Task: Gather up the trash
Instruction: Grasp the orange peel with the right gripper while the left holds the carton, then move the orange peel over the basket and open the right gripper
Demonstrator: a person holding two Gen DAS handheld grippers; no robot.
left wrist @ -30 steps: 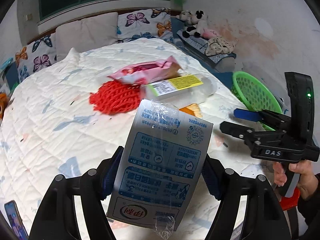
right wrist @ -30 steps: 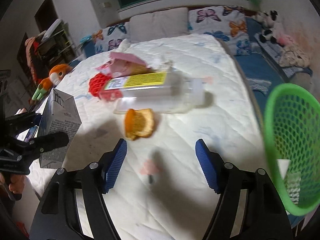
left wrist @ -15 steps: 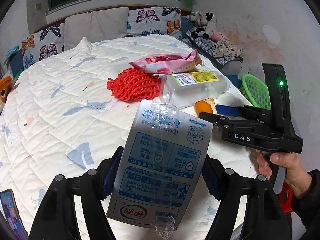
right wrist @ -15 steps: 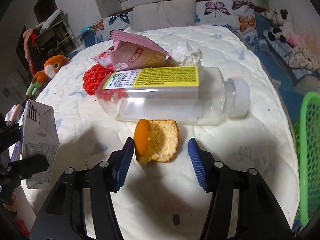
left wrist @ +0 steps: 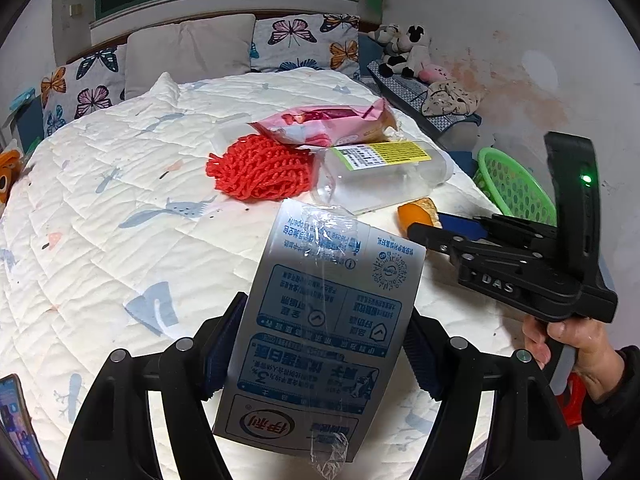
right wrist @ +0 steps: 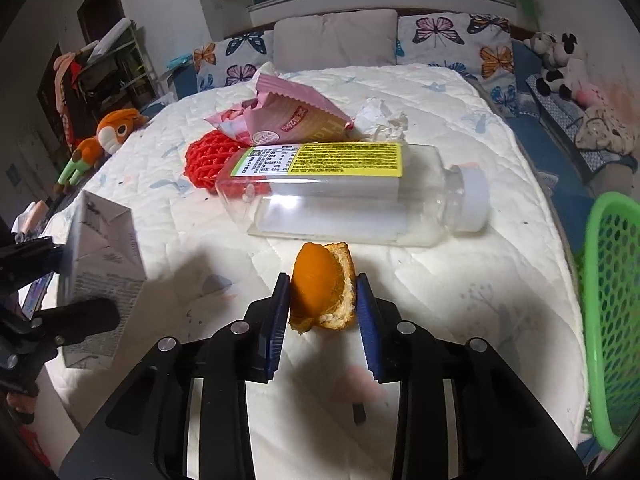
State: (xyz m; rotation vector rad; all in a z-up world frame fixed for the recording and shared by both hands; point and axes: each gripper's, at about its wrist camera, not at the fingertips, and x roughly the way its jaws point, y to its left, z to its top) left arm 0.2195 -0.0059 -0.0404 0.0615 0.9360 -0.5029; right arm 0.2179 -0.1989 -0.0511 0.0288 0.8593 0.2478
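In the left wrist view my left gripper (left wrist: 322, 350) is shut on a grey-blue milk carton (left wrist: 328, 312), held above the white quilt. The right wrist view shows that carton (right wrist: 100, 248) at the left. My right gripper (right wrist: 322, 312) is shut on a piece of orange peel (right wrist: 320, 284) lying on the quilt, one blue pad pressing on each side. From the left wrist view, the right gripper (left wrist: 436, 228) reaches in from the right, with the peel (left wrist: 416, 208) at its tips. A clear plastic bottle (right wrist: 340, 196) with a yellow label lies on its side just beyond the peel.
Beyond the bottle lie a red mesh net (left wrist: 256, 168), a pink snack wrapper (left wrist: 324, 124) and crumpled tissue (right wrist: 380, 118). A green basket (right wrist: 612, 300) stands off the bed's right edge. A phone (left wrist: 16, 420) lies at the quilt's near left. Pillows line the headboard.
My right gripper moved forward over the quilt to the orange peel and closed on it. The left gripper kept its hold on the carton.
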